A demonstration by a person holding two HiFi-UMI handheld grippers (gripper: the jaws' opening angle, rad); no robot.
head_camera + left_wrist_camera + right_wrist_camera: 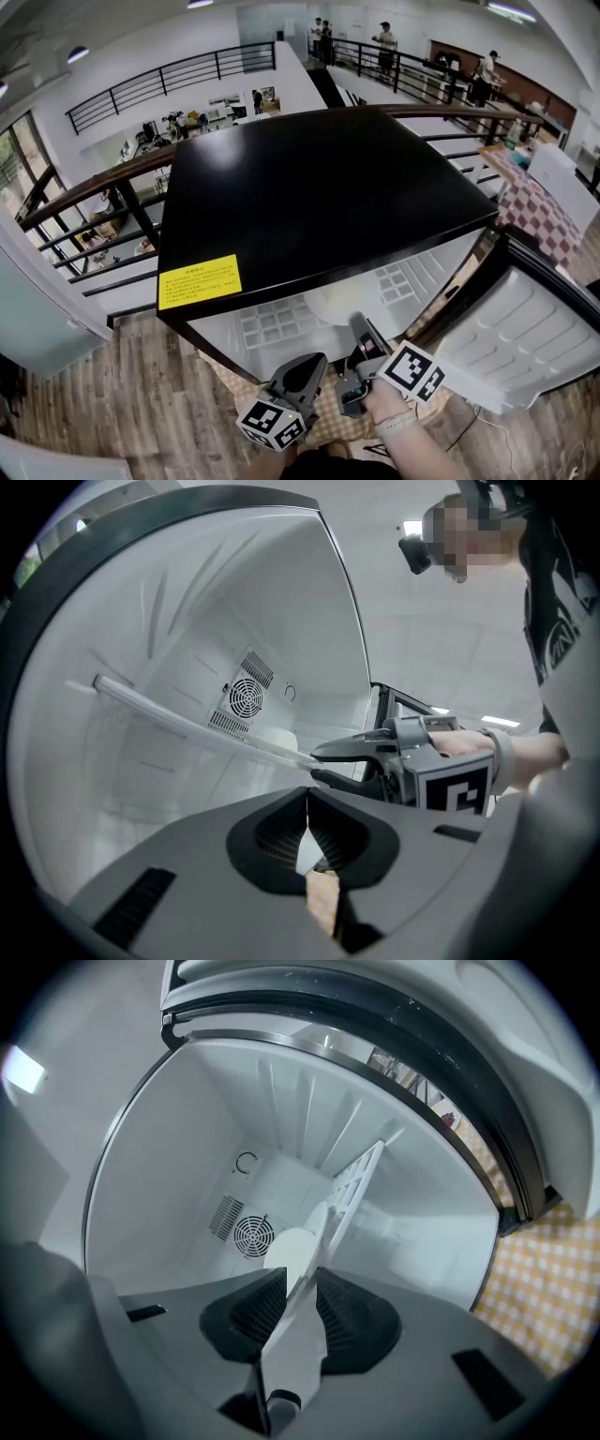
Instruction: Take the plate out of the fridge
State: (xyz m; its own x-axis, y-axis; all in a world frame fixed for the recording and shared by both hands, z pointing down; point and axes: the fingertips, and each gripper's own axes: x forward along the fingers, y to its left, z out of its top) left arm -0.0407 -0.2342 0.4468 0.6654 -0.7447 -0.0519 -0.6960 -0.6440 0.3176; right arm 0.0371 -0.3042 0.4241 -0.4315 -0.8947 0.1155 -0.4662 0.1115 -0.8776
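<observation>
In the lower middle of the head view, the right gripper (298, 1312) reaches into the open fridge (319, 187) and pinches the near rim of the white plate (292, 1252) inside, while the left gripper (307, 841) beside it is pressed together, empty.

Left gripper (307, 819) closed, right gripper (298, 1290) clamped

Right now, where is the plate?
In the right gripper view, the plate is just inside the open fridge, its edge pinched in the right tongs, the round fan vent behind it.
</observation>
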